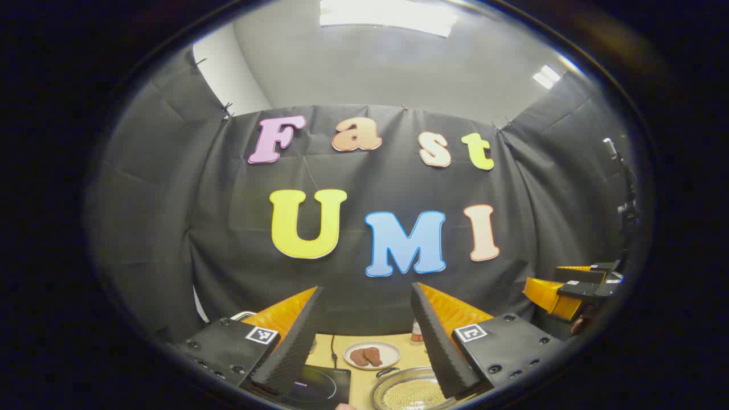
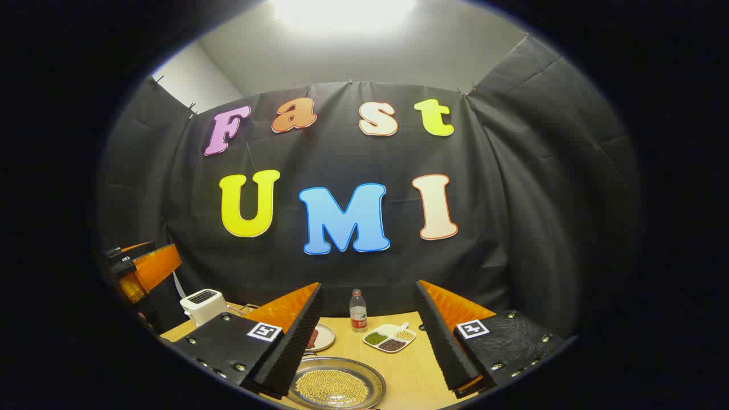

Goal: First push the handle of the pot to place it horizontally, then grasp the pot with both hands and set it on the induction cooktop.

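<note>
Grippers both raised above the wooden table, fingers spread wide, nothing held.

One pot, a shallow metal pan of small yellow beads, sits at the near table edge, seen in the right gripper view between the fingers of the right gripper; its handle can't be made out. In the left gripper view the left gripper is released too, with one black induction cooktop just left of the pot, apart from it. One plate with two brown pieces lies behind them. One bottle, one divided dish and one white toaster stand farther back. Bare wood is open right of the pot and between pot and dish.
</note>
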`<state>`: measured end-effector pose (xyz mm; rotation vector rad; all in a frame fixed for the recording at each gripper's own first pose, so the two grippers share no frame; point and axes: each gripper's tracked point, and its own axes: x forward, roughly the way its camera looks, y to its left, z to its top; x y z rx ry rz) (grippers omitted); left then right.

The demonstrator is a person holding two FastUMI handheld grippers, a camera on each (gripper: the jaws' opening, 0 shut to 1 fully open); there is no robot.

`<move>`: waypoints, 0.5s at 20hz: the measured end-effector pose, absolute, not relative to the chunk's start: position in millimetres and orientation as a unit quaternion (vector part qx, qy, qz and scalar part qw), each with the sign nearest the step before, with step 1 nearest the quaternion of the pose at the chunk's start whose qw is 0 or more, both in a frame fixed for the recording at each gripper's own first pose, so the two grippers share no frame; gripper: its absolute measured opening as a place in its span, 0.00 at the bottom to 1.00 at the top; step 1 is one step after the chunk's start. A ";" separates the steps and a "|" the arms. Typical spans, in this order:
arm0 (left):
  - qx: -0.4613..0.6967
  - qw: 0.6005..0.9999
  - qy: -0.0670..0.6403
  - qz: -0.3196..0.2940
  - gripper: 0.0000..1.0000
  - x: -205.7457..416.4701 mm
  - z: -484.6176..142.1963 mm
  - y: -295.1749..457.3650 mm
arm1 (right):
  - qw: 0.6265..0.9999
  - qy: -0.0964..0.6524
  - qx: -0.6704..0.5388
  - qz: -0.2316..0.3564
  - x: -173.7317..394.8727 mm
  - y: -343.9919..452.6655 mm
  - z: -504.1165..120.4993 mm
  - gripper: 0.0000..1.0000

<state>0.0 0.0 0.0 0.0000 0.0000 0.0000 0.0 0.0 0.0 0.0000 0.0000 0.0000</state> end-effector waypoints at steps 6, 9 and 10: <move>-0.002 1.000 0.007 -0.004 0.96 4.2 -5.0 6.0 | 1.000 0.007 -0.012 -0.001 0.1 2.3 -3.3 0.96; -0.006 1.000 0.007 -0.004 0.97 6.1 -4.9 9.7 | 1.000 0.006 -0.014 0.001 1.7 5.7 -2.3 0.96; -0.006 1.000 0.007 -0.003 0.95 6.8 -4.8 10.9 | 1.000 0.006 -0.016 0.003 2.8 6.6 -2.0 0.96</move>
